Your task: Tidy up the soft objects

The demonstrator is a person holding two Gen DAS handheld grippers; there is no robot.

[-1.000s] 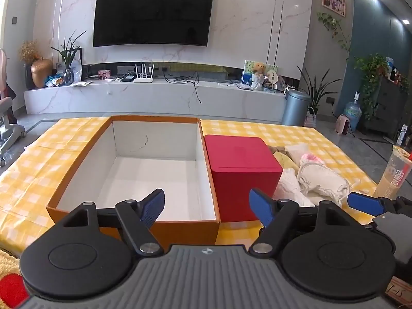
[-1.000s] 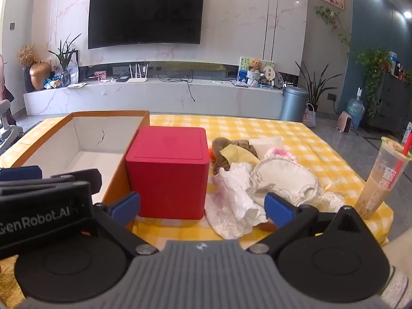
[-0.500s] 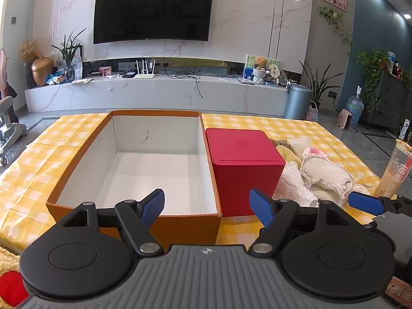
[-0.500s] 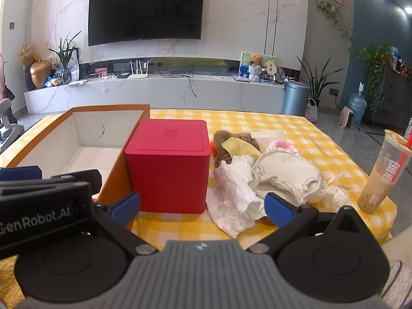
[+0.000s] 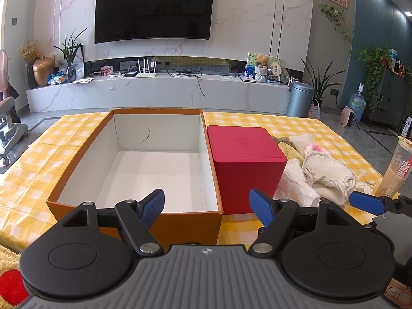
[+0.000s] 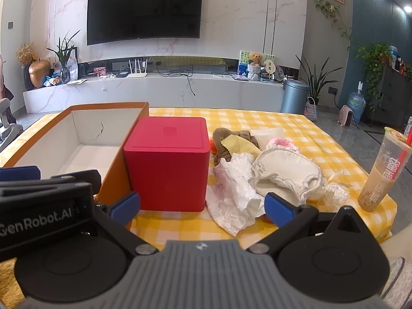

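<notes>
A pile of soft things lies on the yellow checked cloth right of a red box: a crumpled white cloth, a cream padded piece, a brown plush toy, a yellow cloth and a pink knitted item. The pile also shows in the left wrist view. An open orange cardboard box with a white, empty inside stands left of the red box. My left gripper is open and empty at the orange box's near wall. My right gripper is open and empty, just before the white cloth.
A tall milk tea cup with a red straw stands at the table's right edge. The table's near and right edges are close. A TV wall with a low marble shelf is behind. A grey bin stands on the floor.
Both grippers have risen a little and moved slightly forward, so the box and pile sit lower in view. Both stay open and empty.
</notes>
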